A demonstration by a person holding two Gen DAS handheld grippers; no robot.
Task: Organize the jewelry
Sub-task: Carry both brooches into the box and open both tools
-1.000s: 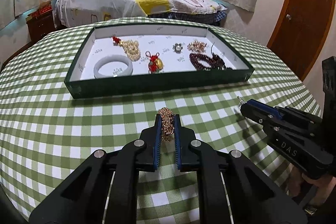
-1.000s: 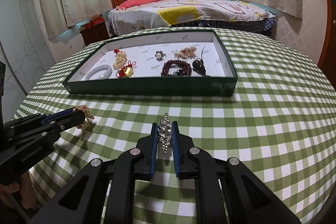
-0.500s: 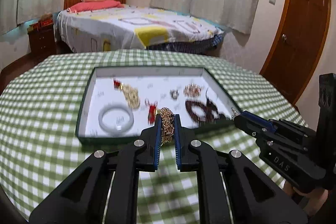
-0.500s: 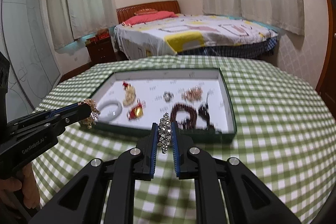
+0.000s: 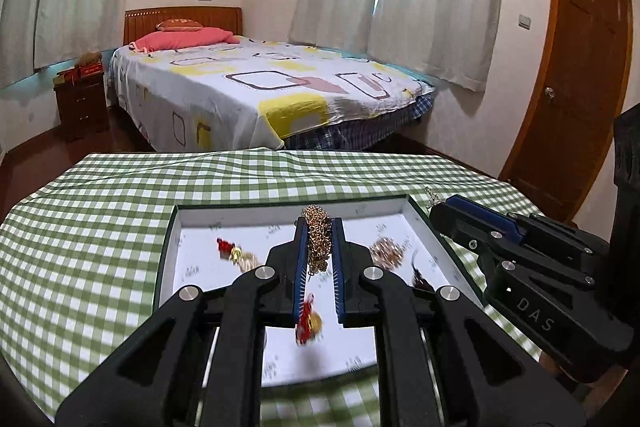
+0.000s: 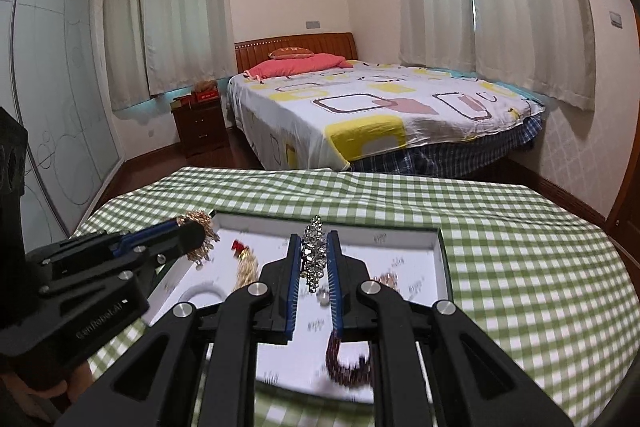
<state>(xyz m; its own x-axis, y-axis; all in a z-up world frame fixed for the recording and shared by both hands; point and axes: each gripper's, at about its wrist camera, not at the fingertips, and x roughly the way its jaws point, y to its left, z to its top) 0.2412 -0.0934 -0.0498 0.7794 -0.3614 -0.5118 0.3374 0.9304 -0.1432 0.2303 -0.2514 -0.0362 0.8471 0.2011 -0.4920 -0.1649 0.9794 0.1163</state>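
My left gripper [image 5: 318,227] is shut on a gold chain bracelet [image 5: 317,241] and hangs above the green jewelry tray [image 5: 168,247] with its white lining. My right gripper [image 6: 314,241] is shut on a silver rhinestone piece [image 6: 314,253], also over the tray [image 6: 444,267]. Inside the tray lie a red-and-gold charm [image 5: 307,323], a pearl strand with a red knot [image 5: 236,255], a rose-gold cluster [image 5: 386,251], a dark bead bracelet [image 6: 348,363] and a pale bangle [image 6: 202,293]. Each gripper shows in the other's view, the right gripper [image 5: 440,213] and the left gripper [image 6: 196,231].
The tray sits on a round table under a green checked cloth [image 5: 88,227]. Beyond the table stand a bed [image 5: 256,91], a dark nightstand [image 5: 82,103] and a wooden door [image 5: 576,99] at the right. A hand [image 6: 60,387] holds the left gripper.
Both grippers have risen and moved forward from above the bare cloth to above the tray, each still clamped on its piece. The views tilted up, showing more of the room.
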